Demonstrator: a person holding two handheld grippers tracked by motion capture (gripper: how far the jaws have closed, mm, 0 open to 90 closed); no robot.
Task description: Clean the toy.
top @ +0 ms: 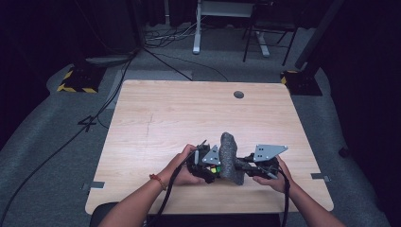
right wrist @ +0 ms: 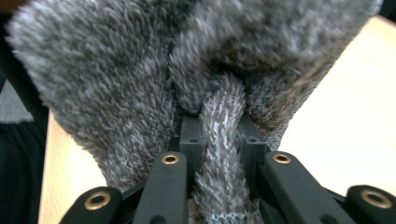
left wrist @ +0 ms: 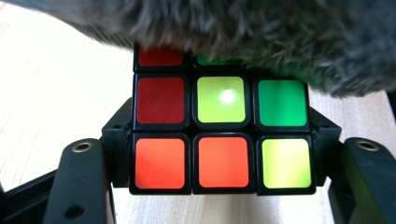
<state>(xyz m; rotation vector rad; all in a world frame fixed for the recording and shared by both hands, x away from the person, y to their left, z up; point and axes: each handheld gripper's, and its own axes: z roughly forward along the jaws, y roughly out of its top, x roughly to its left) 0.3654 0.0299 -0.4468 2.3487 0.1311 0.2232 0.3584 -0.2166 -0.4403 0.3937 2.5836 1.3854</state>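
left hand-held gripper (left wrist: 224,154): jaws clamped on a puzzle cube (left wrist: 223,135) from both sides — cube fully off the worktop (top: 189,113), held near its front edge, just left of the fuzzy item.
right hand-held gripper (right wrist: 219,154): closed on a pinched fold of a grey fuzzy sock (right wrist: 140,79); the high view shows the sock (top: 230,156) standing up between the two grippers, near the front middle of the worktop.
contact: sock fur drapes over the cube's top row in the left gripper view — touching or just over it, can't tell which.
opening: sock mouth isn't visible; whether the cube is lined up with it can't be judged.
risk 1: grip on the fold is thin — fabric likely slides out if the cube pushes against it, and the sock flops down.
risk 2: cube faces are smooth plastic, jaws bear on its side faces only; a sideways shove into the fur could twist it or turn a layer and drop it.
risk 3: fur hides the cube's leading edge, so a snag on the sock would go unseen.
risk 4: both grippers sit close together; the jaws could knock each other.
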